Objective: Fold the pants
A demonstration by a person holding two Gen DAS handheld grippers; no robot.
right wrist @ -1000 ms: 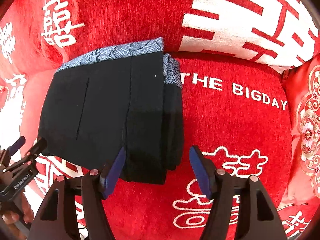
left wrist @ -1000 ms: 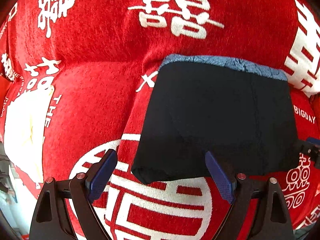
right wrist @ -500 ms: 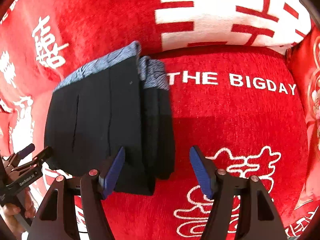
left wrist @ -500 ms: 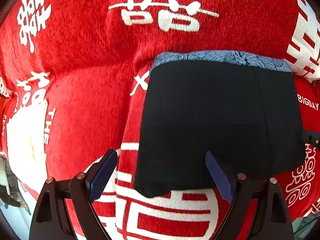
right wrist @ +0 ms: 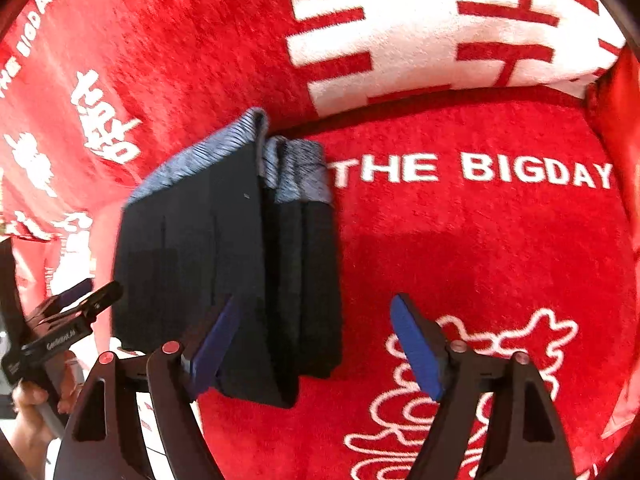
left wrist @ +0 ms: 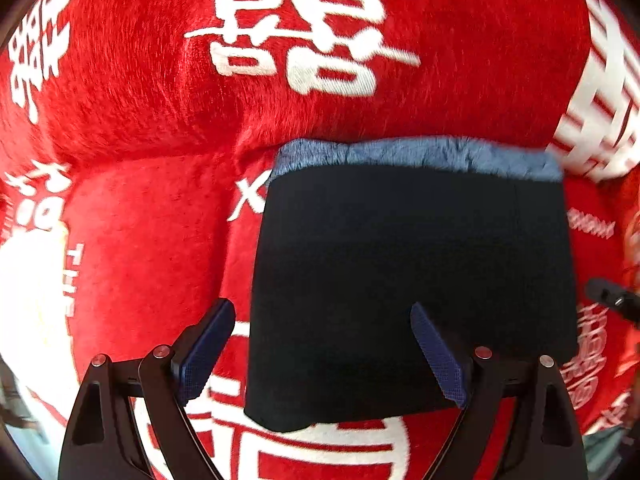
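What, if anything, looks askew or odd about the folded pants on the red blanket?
Nothing is damaged or spilled. The folded pants form a compact stack, though their right-side layers are staggered rather than flush. Both grippers are open.

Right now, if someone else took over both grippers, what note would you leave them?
Left gripper: open, empty, at the near left corner of the pants.
Right gripper: open, empty, by their right edge.
Pants: dark, folded into a compact stack on the red blanket, blue patterned waistband at the far end, layers showing along the right side.
Done: the folding looks complete.
Left: probably only tidying edges, then pulling away.
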